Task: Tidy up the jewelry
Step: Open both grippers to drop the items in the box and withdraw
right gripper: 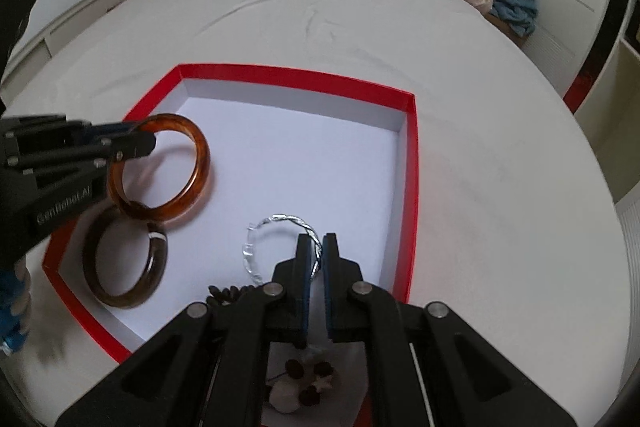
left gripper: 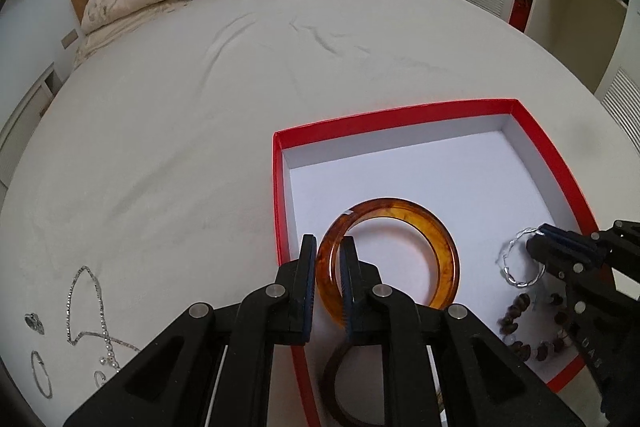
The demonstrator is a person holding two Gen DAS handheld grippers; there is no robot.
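Amber bangle [left gripper: 400, 215] is clamped by left gripper [left gripper: 328, 247], silver bracelet [right gripper: 280, 223] by right gripper [right gripper: 318, 241], above box [right gripper: 412, 187] at frame centre; early release risks chipping.

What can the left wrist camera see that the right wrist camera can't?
Only the left wrist view shows the jewelry still lying on the bed: a silver chain and a thin ring-shaped piece.

Only the right wrist view shows the whole dark bangle.

Both show the red box, the left gripper shut on the amber bangle, the right gripper shut on the silver bangle, and the beaded bracelet.
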